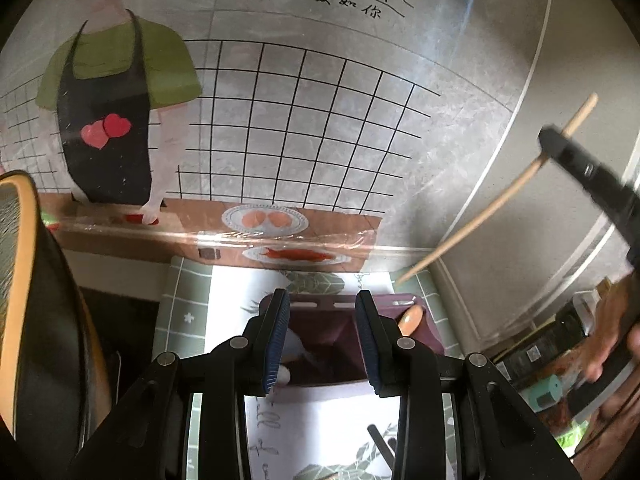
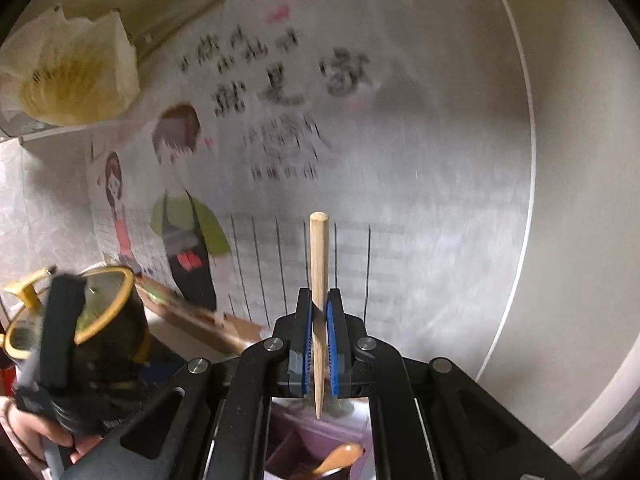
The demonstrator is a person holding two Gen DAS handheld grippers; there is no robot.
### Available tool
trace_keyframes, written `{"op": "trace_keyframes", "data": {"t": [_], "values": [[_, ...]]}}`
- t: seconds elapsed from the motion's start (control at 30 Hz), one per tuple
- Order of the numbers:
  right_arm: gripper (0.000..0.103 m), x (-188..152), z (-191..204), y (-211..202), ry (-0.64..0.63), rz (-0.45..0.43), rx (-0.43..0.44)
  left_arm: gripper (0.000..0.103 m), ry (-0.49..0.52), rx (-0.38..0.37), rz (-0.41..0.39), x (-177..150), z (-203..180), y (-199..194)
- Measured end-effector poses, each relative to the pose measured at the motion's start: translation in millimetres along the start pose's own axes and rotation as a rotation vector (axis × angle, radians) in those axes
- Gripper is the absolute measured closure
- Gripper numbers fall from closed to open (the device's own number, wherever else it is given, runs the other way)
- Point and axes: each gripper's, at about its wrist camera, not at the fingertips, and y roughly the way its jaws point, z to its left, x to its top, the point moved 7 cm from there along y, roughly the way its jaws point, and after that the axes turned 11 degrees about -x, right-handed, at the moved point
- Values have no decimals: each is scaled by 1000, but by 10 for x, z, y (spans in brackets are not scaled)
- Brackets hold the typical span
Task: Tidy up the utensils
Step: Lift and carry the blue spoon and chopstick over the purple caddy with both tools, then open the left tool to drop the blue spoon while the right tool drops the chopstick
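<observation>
right tongs [image 2: 319, 344]: I've got them clamped on a single wooden chopstick [image 2: 318, 280], standing roughly upright in the right wrist view, thin tip pointing down at the bin.

left tongs [image 1: 323, 340]: partly apart with nothing pinched between the pads as far as I can see, hovering right over the bin.

purple utensil bin [image 1: 320, 344]: sits on the patterned mat [image 1: 188, 308] on the tabletop, divided into compartments.

already in: a wooden spoon [image 1: 410, 318] in the right-hand compartment, plus something white [image 1: 294, 346] low in the left one, can't tell what it is.

still to go: the chopstick is up in the air and not yet in any slot, and there's a dark stick-like thing [image 1: 382, 448] lying on the mat nearer me.

progress guess: somewhere in the middle, I'd say, with at least two pieces left.
</observation>
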Motion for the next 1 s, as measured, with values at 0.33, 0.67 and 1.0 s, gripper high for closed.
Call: {"op": "trace_keyframes", "data": {"t": [0.33, 0.67, 1.0], "values": [[97, -898, 94, 370, 15, 287, 15, 66, -12, -12, 36, -373, -52, -175], [81, -1849, 288, 478, 3, 518, 27, 55, 20, 31, 206, -1129, 73, -13], [45, -2259, 294, -166, -68, 558, 64, 43, 133, 55, 404, -1985, 75, 64]]}}
